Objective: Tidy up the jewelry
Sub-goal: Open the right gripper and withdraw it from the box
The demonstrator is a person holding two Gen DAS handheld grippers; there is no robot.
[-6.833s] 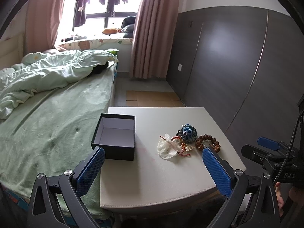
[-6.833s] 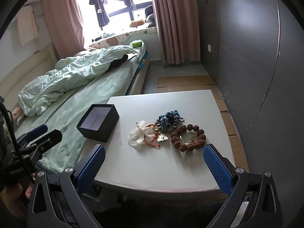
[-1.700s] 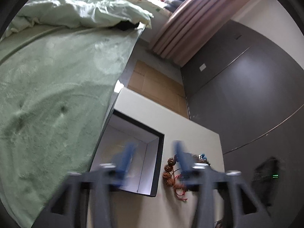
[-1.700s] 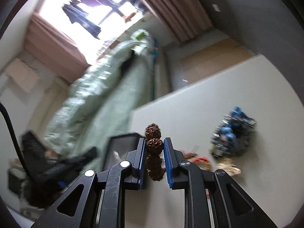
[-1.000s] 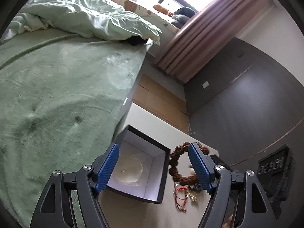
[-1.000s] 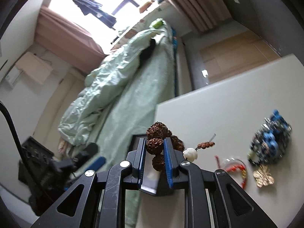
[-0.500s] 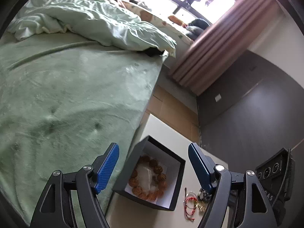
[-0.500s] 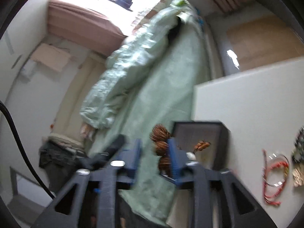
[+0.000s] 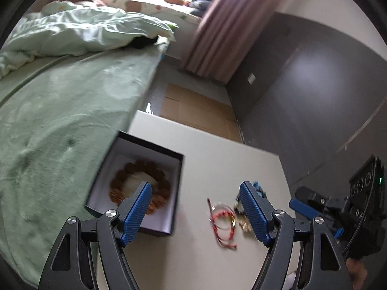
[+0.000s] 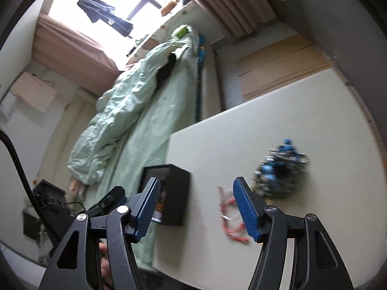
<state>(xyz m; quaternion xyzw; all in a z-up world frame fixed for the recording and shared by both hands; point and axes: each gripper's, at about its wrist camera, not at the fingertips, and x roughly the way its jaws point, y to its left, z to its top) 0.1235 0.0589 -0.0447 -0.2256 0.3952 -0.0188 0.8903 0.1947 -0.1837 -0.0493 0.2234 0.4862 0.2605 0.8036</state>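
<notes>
Since a second ago your right gripper [image 10: 235, 207] has let go of the bracelet [image 9: 140, 188], which now lies in the box [image 9: 135, 183] at the counter's [image 9: 205, 154] bed-side edge. Its fingers are opening, empty. Your left gripper [image 9: 194, 211] stands wide, empty.

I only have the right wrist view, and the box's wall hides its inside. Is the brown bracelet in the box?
Observer: Yes. In the left wrist view the bracelet lies flat as a ring on the floor of the box.
Operator: Is the left tool holding anything?
Observer: No. The left tool is open, with nothing between its fingers.
Operator: Anything by the red cord that my finger hides?
Observer: A small gold charm lies right beside the red cord.
</notes>
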